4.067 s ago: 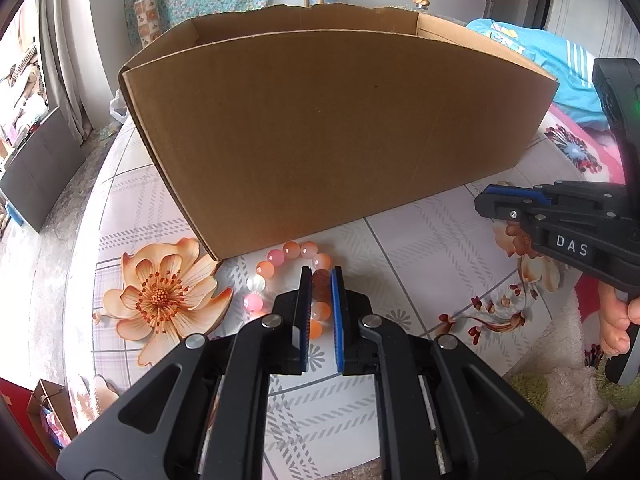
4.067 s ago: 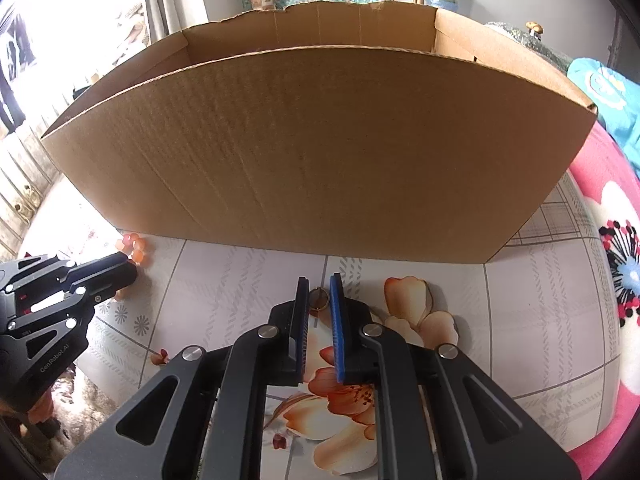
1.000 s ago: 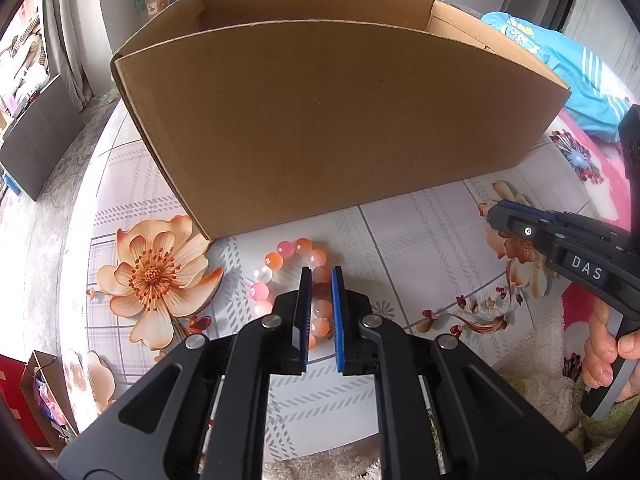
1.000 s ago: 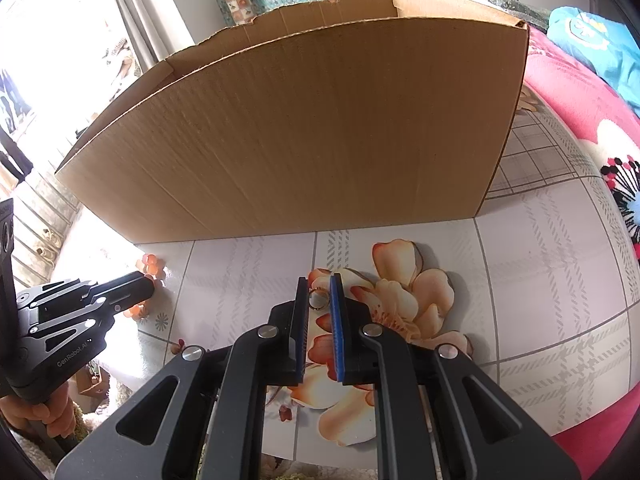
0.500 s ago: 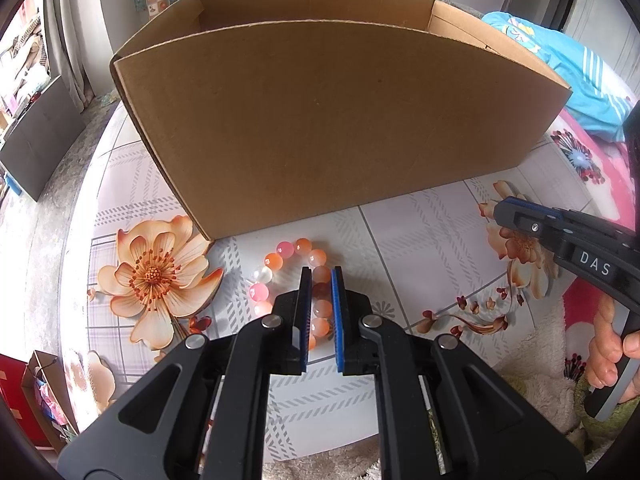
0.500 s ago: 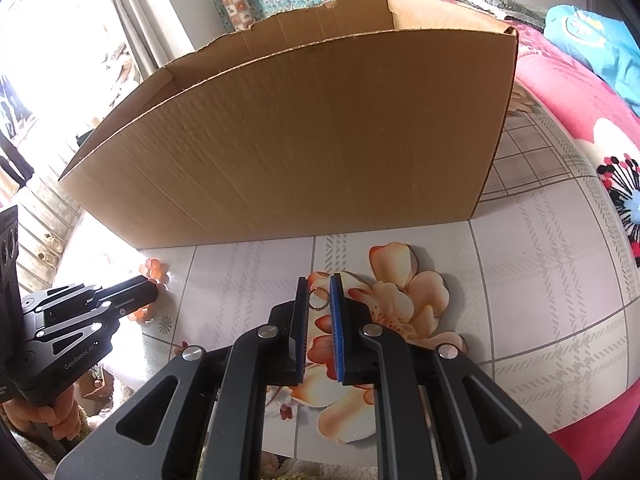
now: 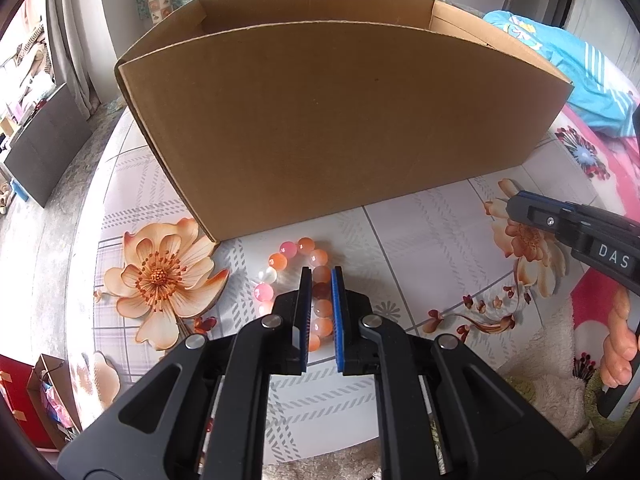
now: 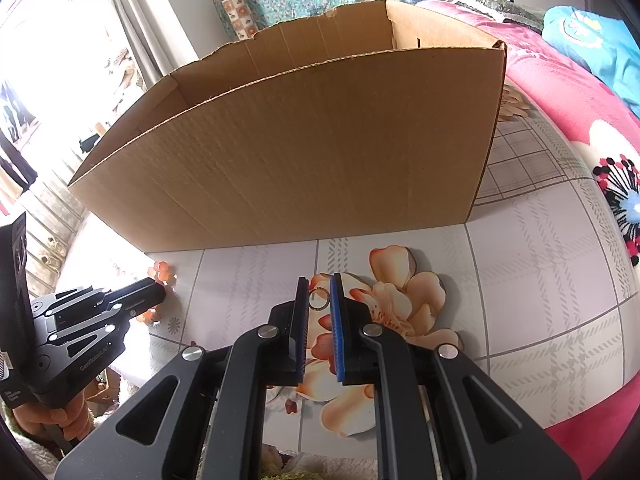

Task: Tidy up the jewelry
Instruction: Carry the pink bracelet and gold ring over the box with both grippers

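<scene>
One bracelet (image 7: 298, 280), one ring (image 8: 319, 299), one box (image 7: 332, 120)

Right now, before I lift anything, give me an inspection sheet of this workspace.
Surface: floral tablecloth, plaid with printed flowers.
Job's things: bead bracelet lies in front of the cardboard box; small ring sits between the right jaws; the box floor is hidden.
Clutter: nothing seen on the cloth.
Grippers: left gripper jaws narrowly apart around the bracelet's beads; right gripper jaws closed on the ring.
Cables: nothing seen.
Surroundings: pink blanket, blue garment, curtains at the window.
</scene>
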{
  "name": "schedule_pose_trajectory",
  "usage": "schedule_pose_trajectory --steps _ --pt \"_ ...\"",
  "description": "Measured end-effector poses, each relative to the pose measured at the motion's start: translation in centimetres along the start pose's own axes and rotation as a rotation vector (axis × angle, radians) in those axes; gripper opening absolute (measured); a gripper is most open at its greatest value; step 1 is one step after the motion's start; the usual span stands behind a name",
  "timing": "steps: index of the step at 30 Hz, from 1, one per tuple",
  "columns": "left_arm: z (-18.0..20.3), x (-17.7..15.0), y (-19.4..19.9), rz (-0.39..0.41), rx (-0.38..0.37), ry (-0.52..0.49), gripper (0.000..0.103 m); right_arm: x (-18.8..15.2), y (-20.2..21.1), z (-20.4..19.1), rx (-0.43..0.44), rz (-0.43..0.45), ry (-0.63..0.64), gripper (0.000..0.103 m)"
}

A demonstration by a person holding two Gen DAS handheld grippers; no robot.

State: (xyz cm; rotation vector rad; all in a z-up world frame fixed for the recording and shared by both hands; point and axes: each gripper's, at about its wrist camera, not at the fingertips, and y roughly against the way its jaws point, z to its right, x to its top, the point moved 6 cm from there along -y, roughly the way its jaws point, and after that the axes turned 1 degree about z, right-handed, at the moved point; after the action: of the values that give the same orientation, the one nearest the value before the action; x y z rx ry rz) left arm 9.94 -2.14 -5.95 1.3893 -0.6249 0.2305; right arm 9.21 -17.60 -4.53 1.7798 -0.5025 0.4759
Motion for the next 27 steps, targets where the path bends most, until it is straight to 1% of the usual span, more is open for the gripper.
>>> schedule_pose_trajectory --steps 9,19,22,27 --pt "0.0 -0.3 0.3 0.005 0.007 -0.001 0.008 0.0 0.5 -0.1 0.001 0.011 0.005 0.011" --pt "0.0 -0.4 2.5 0.066 0.027 -0.019 0.008 0.3 1.2 -0.5 0.018 0.032 0.015 0.011" --pt "-0.1 -0.2 4.2 0.109 0.003 -0.018 0.008 0.6 1.3 -0.8 0.035 0.041 0.016 0.011" --pt "-0.6 0.2 7.6 0.197 -0.074 -0.012 0.008 1.2 2.3 -1.4 0.061 0.073 0.026 0.011"
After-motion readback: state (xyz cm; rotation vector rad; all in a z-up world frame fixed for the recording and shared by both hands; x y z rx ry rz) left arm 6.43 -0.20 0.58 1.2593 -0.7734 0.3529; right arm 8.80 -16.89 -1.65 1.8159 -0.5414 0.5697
